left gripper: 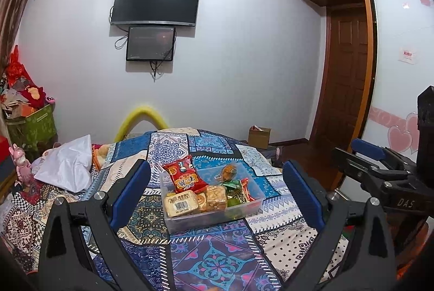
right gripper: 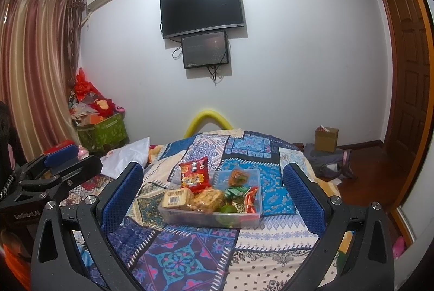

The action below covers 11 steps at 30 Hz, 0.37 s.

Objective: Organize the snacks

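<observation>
A clear plastic box (left gripper: pixel 190 223) (right gripper: pixel 190 217) sits on the patchwork bedspread and holds several snack packs. A red bag (left gripper: pixel 185 174) (right gripper: pixel 194 174) stands up at its back left. A beige barcode pack (left gripper: pixel 180 205) (right gripper: pixel 175 198), a golden pastry pack (left gripper: pixel 216 198) (right gripper: pixel 206 200), a green packet (left gripper: pixel 233 188) (right gripper: pixel 236 192) and an orange wrapped cake (left gripper: pixel 229 171) (right gripper: pixel 238 176) lie inside. My left gripper (left gripper: pixel 217 190) is open and empty, held back above the near side of the box. My right gripper (right gripper: pixel 213 192) is open and empty likewise.
A white plastic bag (left gripper: pixel 67 166) (right gripper: pixel 127 155) lies on the bed to the left. A green storage box (left gripper: pixel 32 128) (right gripper: pixel 103 132) with toys stands by the wall. A cardboard box (left gripper: pixel 259 136) (right gripper: pixel 326 139) sits on the floor at right. The bed edge drops off on the right.
</observation>
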### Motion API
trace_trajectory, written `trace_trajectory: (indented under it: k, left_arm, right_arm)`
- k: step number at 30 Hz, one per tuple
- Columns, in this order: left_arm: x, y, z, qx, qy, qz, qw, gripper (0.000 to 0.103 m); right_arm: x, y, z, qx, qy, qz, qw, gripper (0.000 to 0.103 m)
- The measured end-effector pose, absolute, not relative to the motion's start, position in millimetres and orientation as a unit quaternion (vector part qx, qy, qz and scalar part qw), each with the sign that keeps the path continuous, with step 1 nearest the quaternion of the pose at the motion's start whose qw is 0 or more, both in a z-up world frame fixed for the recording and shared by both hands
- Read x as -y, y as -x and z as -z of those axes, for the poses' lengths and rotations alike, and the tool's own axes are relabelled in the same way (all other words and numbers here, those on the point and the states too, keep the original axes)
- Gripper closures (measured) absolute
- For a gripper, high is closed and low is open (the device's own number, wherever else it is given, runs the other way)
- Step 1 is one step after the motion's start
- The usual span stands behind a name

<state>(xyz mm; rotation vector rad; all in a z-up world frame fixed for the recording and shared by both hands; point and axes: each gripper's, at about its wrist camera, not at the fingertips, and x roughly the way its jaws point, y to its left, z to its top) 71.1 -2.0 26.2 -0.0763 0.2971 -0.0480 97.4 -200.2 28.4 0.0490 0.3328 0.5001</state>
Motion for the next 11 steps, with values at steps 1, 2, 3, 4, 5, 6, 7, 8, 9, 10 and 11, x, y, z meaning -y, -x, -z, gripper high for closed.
trace_trajectory:
  k: [1,2,3,4,5,6,7,8,9,10,11]
  left_arm:
    - [1.8,-70.3,-26.1,-0.147,0.037,0.024,0.988,0.002]
    - [2.3,-69.6,-26.0,-0.144,0.036,0.024,0.989,0.001]
    - [2.3,-69.3,-25.8,-0.143,0.037,0.024,0.989,0.001]
    - [2.4,-69.7,-25.8,-0.144,0.038,0.026,0.989,0.001]
    - [2.3,-69.7,-25.7,-0.144,0.039,0.027,0.988,0.001]
    - [2.3,-69.6,-25.5,-0.144,0.040,0.028,0.988,0.001]
    - [2.3,-69.9,-25.2,-0.145,0.041,0.031,0.988,0.001]
    - [2.4,-70.4,-24.6,-0.146,0.041,0.032,0.988,0.001]
    - [2.6,-70.9,-24.0,-0.147,0.041,0.031,0.988,0.001]
    - [2.4,-71.1,-23.5,-0.148,0.041,0.031,0.988,0.001]
    - [2.4,-71.9,-22.8,-0.149,0.040,0.031,0.987,0.001]
  right_arm:
    - [199.9,-97.2,-28.8,-0.164,-0.024,-0.246,0.955,0.000]
    - [200.3,-97.7,-28.4,-0.163,-0.023,-0.245,0.955,0.000]
    - [200.4,-98.1,-28.4,-0.163,-0.023,-0.245,0.955,0.000]
    - [200.2,-98.3,-28.2,-0.164,-0.023,-0.245,0.955,0.000]
    - [200.1,-98.7,-28.4,-0.165,-0.024,-0.246,0.955,0.000]
    - [200.0,-98.6,-27.7,-0.165,-0.023,-0.245,0.955,0.000]
    - [199.9,-98.8,-27.2,-0.166,-0.023,-0.245,0.955,0.000]
    - [199.8,-98.8,-27.0,-0.166,-0.023,-0.245,0.955,0.000]
    - [199.4,-98.8,-26.4,-0.167,-0.023,-0.245,0.955,0.000]
    - [199.4,-98.6,-25.8,-0.168,-0.023,-0.244,0.955,0.000]
    - [199.1,-98.6,-25.6,-0.168,-0.022,-0.244,0.955,0.000]
